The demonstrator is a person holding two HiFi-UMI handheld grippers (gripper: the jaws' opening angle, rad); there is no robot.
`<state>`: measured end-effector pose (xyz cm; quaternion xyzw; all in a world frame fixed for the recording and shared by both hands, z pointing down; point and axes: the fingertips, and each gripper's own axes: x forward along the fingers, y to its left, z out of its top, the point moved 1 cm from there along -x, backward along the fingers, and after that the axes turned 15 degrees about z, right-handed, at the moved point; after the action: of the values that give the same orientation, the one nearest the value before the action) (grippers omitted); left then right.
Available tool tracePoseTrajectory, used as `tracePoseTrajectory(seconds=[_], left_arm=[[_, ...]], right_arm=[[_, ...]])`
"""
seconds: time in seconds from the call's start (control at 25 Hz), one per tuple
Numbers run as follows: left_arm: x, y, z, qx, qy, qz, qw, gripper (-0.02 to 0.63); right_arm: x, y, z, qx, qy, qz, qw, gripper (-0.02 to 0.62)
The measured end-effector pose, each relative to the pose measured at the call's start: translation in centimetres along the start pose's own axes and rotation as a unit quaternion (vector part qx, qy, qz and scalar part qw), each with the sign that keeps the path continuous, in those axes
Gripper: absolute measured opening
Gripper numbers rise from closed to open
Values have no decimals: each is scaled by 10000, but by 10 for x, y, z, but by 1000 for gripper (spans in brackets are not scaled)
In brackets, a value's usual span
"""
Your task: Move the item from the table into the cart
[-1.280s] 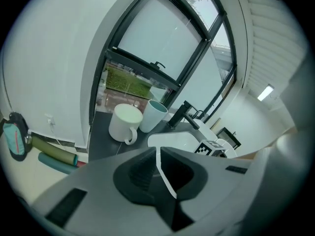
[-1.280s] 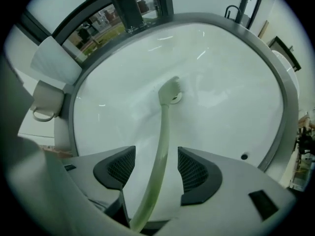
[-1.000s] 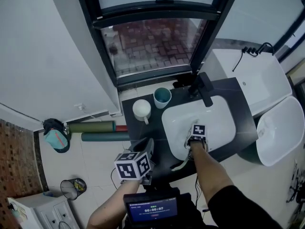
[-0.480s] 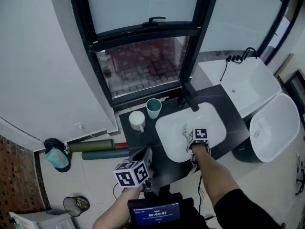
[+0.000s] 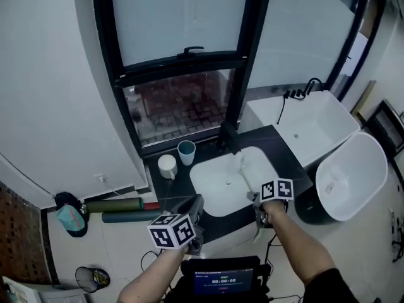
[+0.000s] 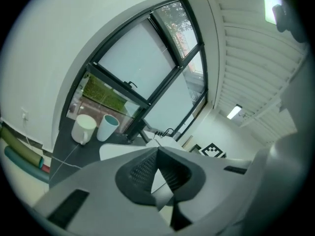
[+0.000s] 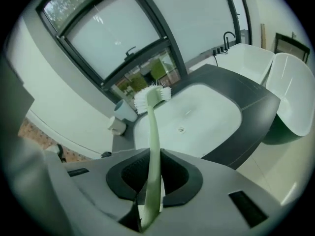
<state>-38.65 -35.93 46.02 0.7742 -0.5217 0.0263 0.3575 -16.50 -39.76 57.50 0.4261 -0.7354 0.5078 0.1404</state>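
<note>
- Since a second ago the right gripper (image 7: 151, 175) has come up and back out of the white basin (image 5: 218, 185). It was low over the bowl's front then. Now it is held above the front edge of the dark counter (image 5: 286, 154), at the basin's right corner, and its jaws have narrowed.
- Those jaws are clamped on the toothbrush (image 7: 153, 132). The pads press the pale green handle from both sides.
- The brush rises out of the grip with its white bristle head uppermost, in the air and clear of both basin and counter.
- The left gripper (image 6: 157, 155) has its jaws closed tip to tip with nothing between them. It sits at the counter's front left — much where it was before.
- The basin is set into the counter, with a black faucet (image 5: 228, 136) at its back edge, just below the window (image 5: 183, 62).
- A white mug (image 5: 166, 166) and a teal cup (image 5: 186, 151) stand just beside each other on the counter, left of the basin.
- Right of the counter are a white rectangular tub (image 5: 315, 122) and, nearer the person, a white oval tub (image 5: 350, 175).
- On the floor to the left lie two green rolls (image 5: 113, 205) side by side, and further forward stands a wire waste basket (image 5: 91, 278).
</note>
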Motion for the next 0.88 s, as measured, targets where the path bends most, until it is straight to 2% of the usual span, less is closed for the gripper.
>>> tracePoseTrajectory(seconds=[0.08, 0.16, 0.32, 0.44, 0.56, 0.72, 0.88], left_arm=[[-4, -36, -16, 132, -69, -56, 9999, 9], [-2, -73, -33, 224, -180, 51, 9996, 9], [1, -157, -66, -4, -521, 243, 9983, 9], [-4, -220, -93, -145, -842, 355, 9957, 9], [-13, -273, -119, -45, -1153, 432, 9924, 9], [-36, -297, -135, 406, -1233, 672, 9893, 9], [-56, -298, -137, 404, -1278, 822, 9876, 9]], right_arm=[[-42, -9, 1, -152, -294, 309, 9990, 28], [-85, -23, 2, -265, -535, 627, 9962, 28], [-176, -53, 2, -506, -910, 1298, 9861, 28], [-244, -74, -3, -965, -1009, 1626, 9768, 28], [-308, -90, -8, -1574, -1263, 1775, 9632, 28], [-355, -82, -18, -2161, -1752, 1918, 9412, 28], [-379, -63, -27, -2638, -2040, 1997, 9214, 28]])
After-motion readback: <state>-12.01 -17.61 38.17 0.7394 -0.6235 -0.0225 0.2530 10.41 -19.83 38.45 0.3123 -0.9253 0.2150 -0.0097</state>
